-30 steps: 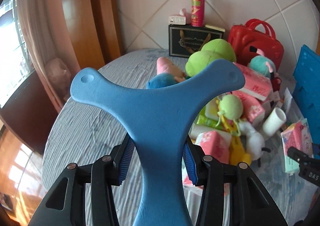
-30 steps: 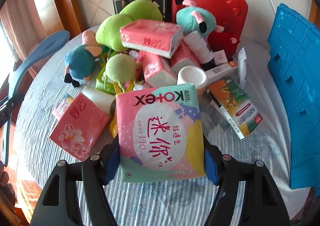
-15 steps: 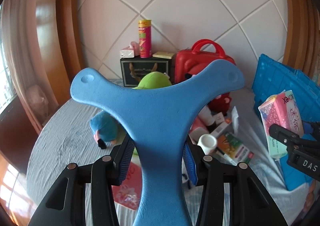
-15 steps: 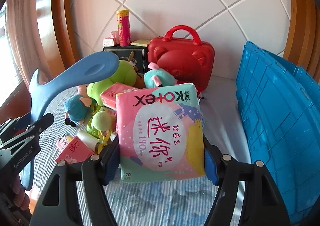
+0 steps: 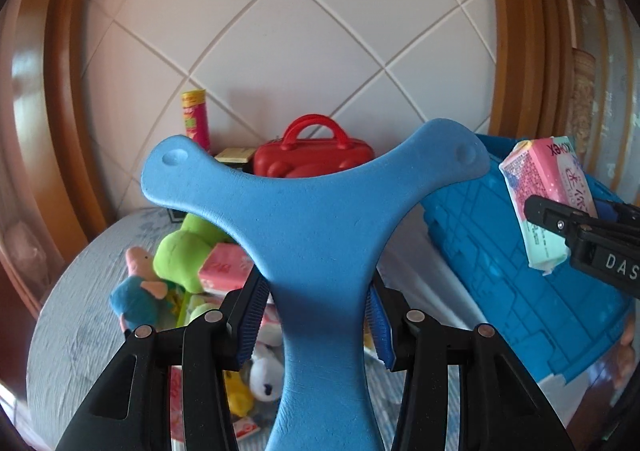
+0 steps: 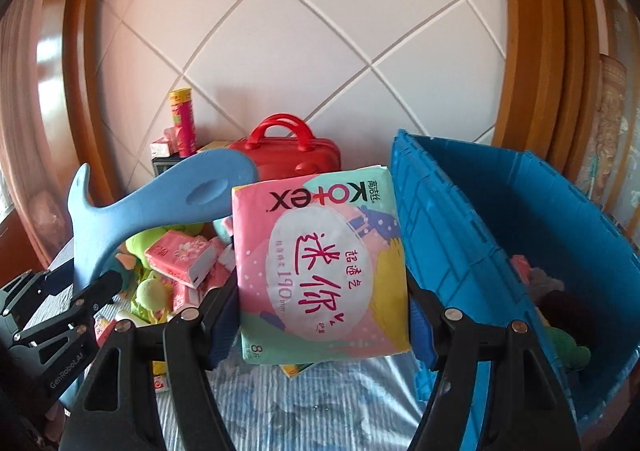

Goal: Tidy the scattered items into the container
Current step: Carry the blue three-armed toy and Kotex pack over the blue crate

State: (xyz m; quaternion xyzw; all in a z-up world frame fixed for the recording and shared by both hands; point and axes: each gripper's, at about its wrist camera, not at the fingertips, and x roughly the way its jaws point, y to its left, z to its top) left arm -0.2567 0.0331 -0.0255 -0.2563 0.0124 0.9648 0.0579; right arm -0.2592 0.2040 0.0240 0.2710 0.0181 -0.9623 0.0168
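Pink Kotex pad pack [image 6: 320, 263] upright, held w/ label facing cam, just left of blue crate [image 6: 520, 219]. Blue Y-shaped foam piece [image 5: 316, 235] upright, stem down. Crate open, few items inside.

Matt foam-like blue hanger [image 5: 320, 235], glossy plastic-wrapped Kotex pack [image 6: 320, 263], ribbed plastic crate [image 6: 520, 219]
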